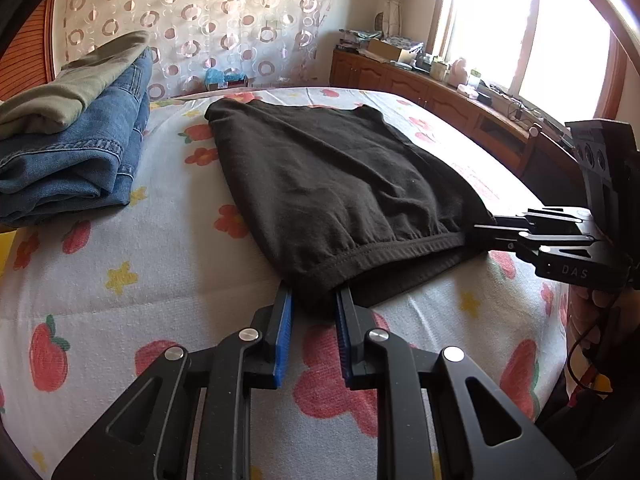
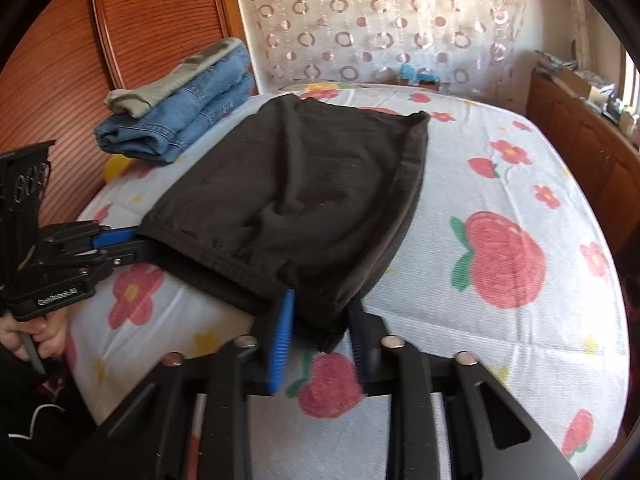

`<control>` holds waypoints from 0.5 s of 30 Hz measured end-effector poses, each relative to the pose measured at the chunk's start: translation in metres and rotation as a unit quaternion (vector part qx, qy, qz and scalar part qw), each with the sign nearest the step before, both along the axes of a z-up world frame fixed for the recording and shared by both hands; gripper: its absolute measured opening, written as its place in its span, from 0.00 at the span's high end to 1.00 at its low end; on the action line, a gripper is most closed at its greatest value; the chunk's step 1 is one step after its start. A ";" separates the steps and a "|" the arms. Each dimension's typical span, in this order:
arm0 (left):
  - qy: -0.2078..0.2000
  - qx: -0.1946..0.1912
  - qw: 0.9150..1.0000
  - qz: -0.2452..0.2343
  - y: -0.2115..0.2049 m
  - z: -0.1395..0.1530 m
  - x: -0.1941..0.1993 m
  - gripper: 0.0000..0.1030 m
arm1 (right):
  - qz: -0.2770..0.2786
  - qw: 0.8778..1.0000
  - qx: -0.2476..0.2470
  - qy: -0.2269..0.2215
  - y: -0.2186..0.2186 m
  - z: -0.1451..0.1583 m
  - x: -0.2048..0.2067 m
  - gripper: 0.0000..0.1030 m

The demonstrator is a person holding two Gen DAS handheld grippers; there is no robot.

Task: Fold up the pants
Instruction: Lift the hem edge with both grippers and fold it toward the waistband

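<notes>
Black pants (image 1: 328, 184) lie folded on the flowered bedsheet (image 1: 120, 280), also in the right wrist view (image 2: 304, 200). My left gripper (image 1: 314, 300) holds the near left corner of the pants between its blue pads. It shows from the side in the right wrist view (image 2: 124, 244). My right gripper (image 2: 320, 312) is shut on the near right corner of the pants. It shows from the side in the left wrist view (image 1: 484, 232). Both hold the near edge just above the sheet.
A stack of folded blue jeans (image 1: 76, 160) with an olive garment (image 1: 76, 84) on top lies at the left of the bed, near a wooden headboard (image 2: 140, 20). A wooden cabinet (image 1: 440, 96) with clutter runs under the window at the right.
</notes>
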State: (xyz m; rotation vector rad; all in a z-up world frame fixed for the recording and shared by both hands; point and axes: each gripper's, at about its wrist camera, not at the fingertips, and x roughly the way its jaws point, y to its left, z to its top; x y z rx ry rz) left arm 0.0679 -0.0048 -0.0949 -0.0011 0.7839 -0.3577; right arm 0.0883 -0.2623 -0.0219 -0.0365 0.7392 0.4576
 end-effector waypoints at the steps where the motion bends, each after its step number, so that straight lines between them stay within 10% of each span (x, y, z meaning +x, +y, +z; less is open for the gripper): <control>1: -0.004 -0.002 1.000 -0.001 0.000 0.001 -0.002 0.81 | 0.000 1.000 0.003 0.000 -0.001 0.000 0.000 0.86; 15: -0.044 -0.011 0.999 -0.004 -0.004 0.030 -0.016 0.86 | 0.007 0.999 0.037 -0.018 -0.016 0.013 -0.011 0.91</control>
